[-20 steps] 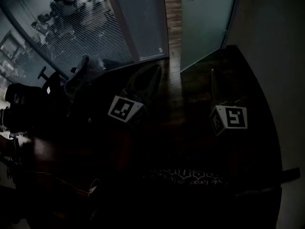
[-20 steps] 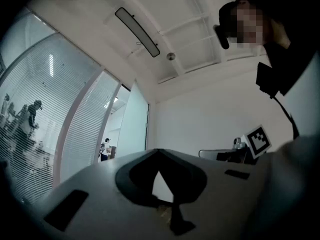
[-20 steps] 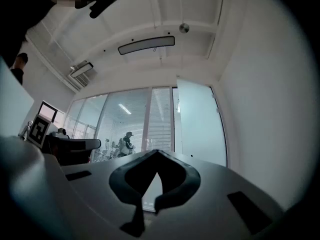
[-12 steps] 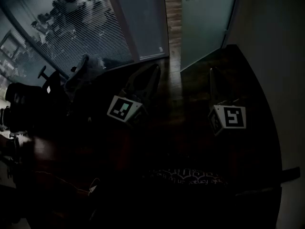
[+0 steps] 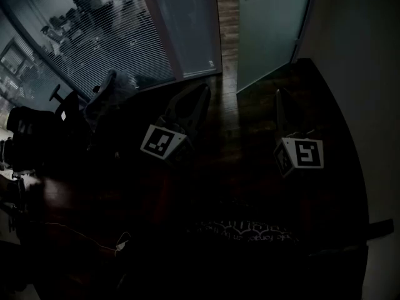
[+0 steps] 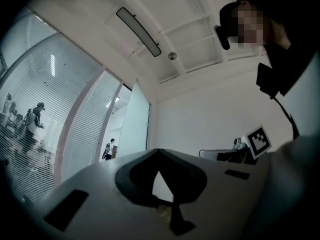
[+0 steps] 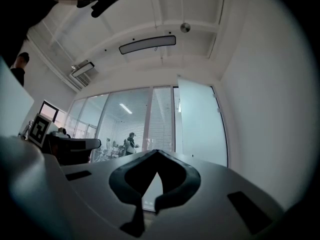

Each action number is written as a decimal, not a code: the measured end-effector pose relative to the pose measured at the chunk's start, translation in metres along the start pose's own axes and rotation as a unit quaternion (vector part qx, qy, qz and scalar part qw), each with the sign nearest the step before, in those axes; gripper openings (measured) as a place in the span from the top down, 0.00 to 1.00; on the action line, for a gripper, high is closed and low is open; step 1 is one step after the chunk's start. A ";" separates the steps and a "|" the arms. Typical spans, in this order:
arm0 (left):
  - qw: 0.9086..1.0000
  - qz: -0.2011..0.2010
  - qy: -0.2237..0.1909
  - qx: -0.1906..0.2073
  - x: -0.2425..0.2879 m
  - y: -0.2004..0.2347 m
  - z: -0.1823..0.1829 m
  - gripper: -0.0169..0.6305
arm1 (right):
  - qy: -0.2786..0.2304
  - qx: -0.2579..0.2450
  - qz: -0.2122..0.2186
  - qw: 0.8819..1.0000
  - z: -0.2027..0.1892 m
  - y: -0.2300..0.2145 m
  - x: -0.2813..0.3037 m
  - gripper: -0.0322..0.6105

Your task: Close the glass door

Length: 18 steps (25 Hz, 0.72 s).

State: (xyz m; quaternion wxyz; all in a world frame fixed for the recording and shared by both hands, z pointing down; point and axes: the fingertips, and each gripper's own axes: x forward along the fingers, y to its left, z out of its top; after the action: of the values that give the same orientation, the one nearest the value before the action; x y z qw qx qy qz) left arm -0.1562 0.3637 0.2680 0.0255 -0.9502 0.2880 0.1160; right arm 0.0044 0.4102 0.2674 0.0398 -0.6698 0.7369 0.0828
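Note:
The frosted glass door stands open at the top right of the head view, swung in towards the white wall, with a dark doorway gap to its left. In the right gripper view the door rises straight ahead beyond the jaws. My left gripper and right gripper are held side by side over the dark floor, both aimed at the doorway and well short of the door. Each has its jaws together with nothing between them, as the left gripper view and right gripper view show.
A glass partition with blinds runs along the left, with people behind it. A dark office chair stands at the left. A patterned mat lies on the floor near me. A white wall closes the right side.

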 end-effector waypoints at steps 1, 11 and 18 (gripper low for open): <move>1.000 -0.001 0.000 0.000 0.000 0.000 0.000 0.97 | -0.001 0.003 0.000 1.000 0.000 0.000 0.000 0.95; 1.000 -0.003 0.003 0.005 0.007 -0.015 -0.003 0.97 | -0.004 0.006 0.009 1.000 -0.002 -0.010 -0.004 0.95; 1.000 0.005 0.003 0.006 0.007 -0.024 -0.006 0.97 | 0.005 -0.005 0.011 1.000 -0.008 -0.018 -0.012 0.95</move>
State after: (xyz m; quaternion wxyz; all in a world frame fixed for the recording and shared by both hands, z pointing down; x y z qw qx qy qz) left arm -0.1360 0.3790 0.2717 0.0301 -0.9488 0.2939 0.1115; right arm 0.0239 0.4190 0.2762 0.0324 -0.6625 0.7437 0.0835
